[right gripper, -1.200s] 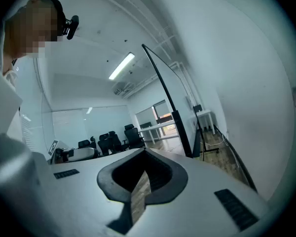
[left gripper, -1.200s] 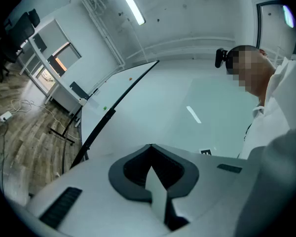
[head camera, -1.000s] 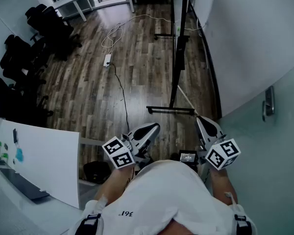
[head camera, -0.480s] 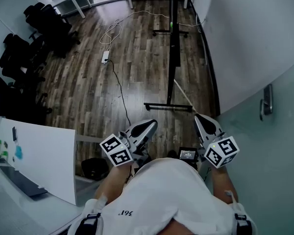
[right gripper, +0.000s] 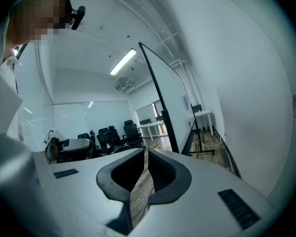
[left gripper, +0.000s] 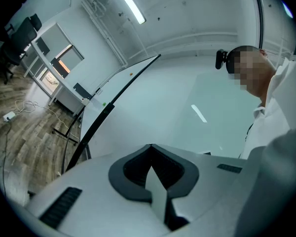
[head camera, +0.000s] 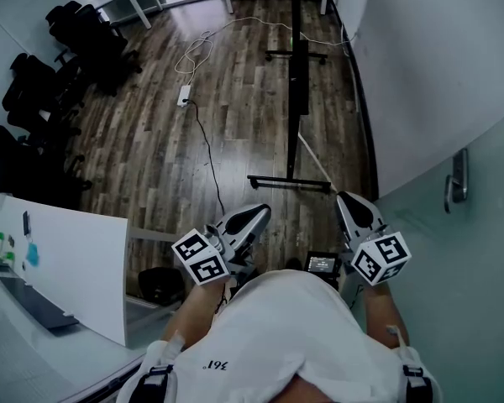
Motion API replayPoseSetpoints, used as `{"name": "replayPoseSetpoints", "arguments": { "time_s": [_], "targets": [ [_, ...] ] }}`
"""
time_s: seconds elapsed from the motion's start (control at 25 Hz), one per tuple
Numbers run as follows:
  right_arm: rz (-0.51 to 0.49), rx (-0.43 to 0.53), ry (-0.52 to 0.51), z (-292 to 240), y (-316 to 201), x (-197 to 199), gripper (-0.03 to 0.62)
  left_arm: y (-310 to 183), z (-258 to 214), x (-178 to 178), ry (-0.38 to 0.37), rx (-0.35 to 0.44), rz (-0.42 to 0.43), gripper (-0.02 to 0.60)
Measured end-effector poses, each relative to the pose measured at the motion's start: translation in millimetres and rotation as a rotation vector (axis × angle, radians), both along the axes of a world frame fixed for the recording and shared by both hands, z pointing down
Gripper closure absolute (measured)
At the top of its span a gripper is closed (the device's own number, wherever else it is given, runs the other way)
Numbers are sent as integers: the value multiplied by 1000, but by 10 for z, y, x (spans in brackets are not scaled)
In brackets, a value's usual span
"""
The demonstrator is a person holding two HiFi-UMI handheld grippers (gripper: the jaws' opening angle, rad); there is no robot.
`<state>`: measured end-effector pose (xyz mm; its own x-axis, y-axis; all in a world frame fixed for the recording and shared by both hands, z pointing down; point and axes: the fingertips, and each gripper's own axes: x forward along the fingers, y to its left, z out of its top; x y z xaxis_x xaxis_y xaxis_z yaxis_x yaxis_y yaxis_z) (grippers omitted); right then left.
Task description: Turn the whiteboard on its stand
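The whiteboard (head camera: 296,65) stands edge-on ahead of me as a thin dark line, on a black stand with a near foot bar (head camera: 289,181) and a far one (head camera: 295,54). My left gripper (head camera: 263,211) and right gripper (head camera: 343,200) are held close to my body, short of the near foot, both shut and empty. In the left gripper view, the board's dark edge (left gripper: 110,103) curves up past the shut left gripper (left gripper: 149,148). From the right gripper view, the board (right gripper: 161,101) rises beyond the shut right gripper (right gripper: 145,151).
A white wall (head camera: 437,65) runs close along the board's right side, with a door handle (head camera: 458,175). Black office chairs (head camera: 42,99) line the left. A power strip and cables (head camera: 185,97) lie on the wood floor. A white-topped table (head camera: 67,267) sits at lower left.
The view has shifted slightly, so the stand sits a little differently in the frame. Both grippers stay shut near my body.
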<state>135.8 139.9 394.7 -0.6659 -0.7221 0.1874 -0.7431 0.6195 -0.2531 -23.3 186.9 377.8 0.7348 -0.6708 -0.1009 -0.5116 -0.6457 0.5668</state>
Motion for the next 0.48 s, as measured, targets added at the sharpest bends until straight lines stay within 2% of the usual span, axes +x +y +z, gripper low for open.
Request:
{"name": "replayPoseSetpoints", "arguments": {
  "time_s": [0.48],
  "targets": [
    [-49,-13,-21,39,-81,88,566,-36,51,145,6,-7,-34,575]
  ]
}}
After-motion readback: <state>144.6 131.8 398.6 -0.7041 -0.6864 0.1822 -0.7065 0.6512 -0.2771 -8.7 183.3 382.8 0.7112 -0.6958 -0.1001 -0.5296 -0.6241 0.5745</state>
